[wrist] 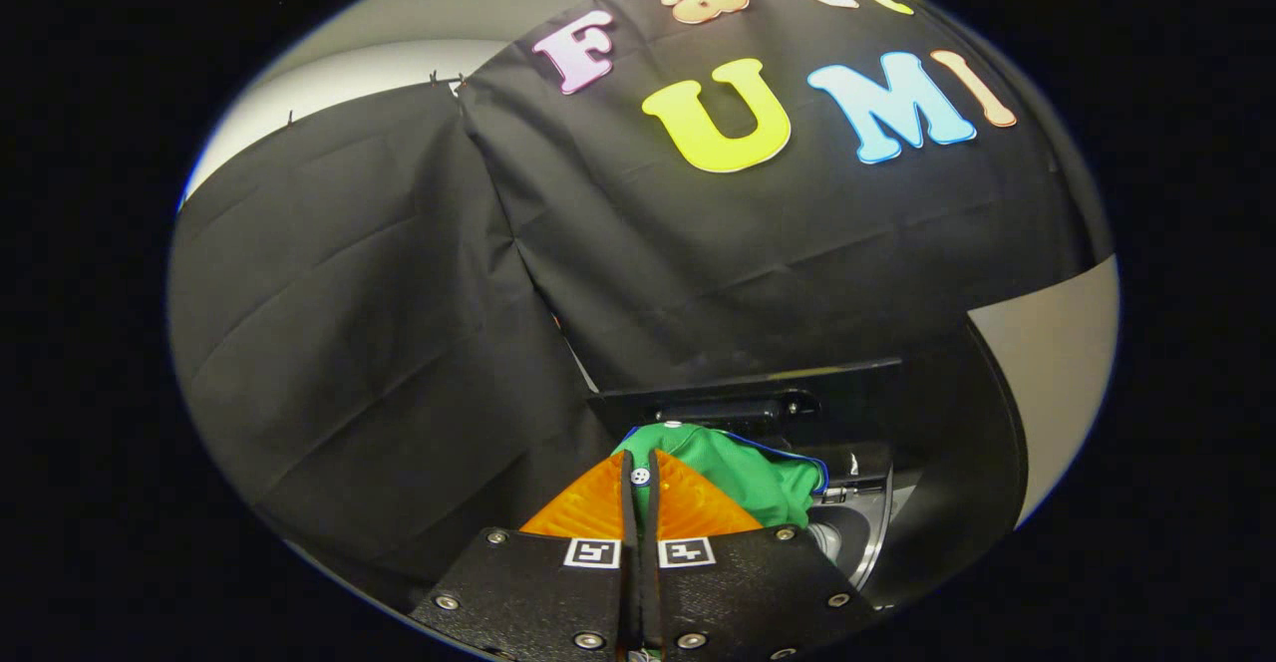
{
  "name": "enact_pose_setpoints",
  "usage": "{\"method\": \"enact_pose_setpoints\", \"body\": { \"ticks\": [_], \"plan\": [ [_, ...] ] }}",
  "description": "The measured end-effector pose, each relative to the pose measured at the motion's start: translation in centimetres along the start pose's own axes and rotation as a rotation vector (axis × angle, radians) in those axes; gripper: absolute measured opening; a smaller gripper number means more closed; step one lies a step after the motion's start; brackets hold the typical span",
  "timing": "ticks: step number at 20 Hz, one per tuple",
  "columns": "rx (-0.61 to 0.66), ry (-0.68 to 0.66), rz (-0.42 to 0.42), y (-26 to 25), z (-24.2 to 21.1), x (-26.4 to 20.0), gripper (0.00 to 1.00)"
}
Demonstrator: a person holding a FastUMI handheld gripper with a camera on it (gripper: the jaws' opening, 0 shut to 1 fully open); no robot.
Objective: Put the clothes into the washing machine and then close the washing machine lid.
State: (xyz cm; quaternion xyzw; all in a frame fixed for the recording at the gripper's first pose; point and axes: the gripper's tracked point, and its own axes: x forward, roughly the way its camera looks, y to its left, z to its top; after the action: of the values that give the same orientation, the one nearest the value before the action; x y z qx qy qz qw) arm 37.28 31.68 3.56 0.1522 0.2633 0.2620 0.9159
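Gripper (639, 478) clamps green garment (753, 478) — above washer opening (855, 532).

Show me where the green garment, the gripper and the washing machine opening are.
green garment (753, 478): gripper view, its bunched cloth just beyond the fingers.
gripper (640, 473): gripper view, the closed fingertips pinching the cloth.
washing machine opening (865, 532): gripper view, its curved rim.

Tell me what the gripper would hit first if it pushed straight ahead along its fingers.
The gripper is shut on the green garment. Straight ahead, past the cloth, probably the washing machine's dark raised lid; depth is unclear.
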Motion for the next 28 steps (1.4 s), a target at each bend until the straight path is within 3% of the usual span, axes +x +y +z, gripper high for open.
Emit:
{"method": "enact_pose_setpoints", "body": {
  "ticks": [11, 28],
  "plan": [
    [-0.055, 0.081, -0.110, -3.0, -7.8, 4.8, 0.00],
    [-0.091, 0.199, -0.249, -6.6, -16.3, 6.8, 0.06]
  ]
}}
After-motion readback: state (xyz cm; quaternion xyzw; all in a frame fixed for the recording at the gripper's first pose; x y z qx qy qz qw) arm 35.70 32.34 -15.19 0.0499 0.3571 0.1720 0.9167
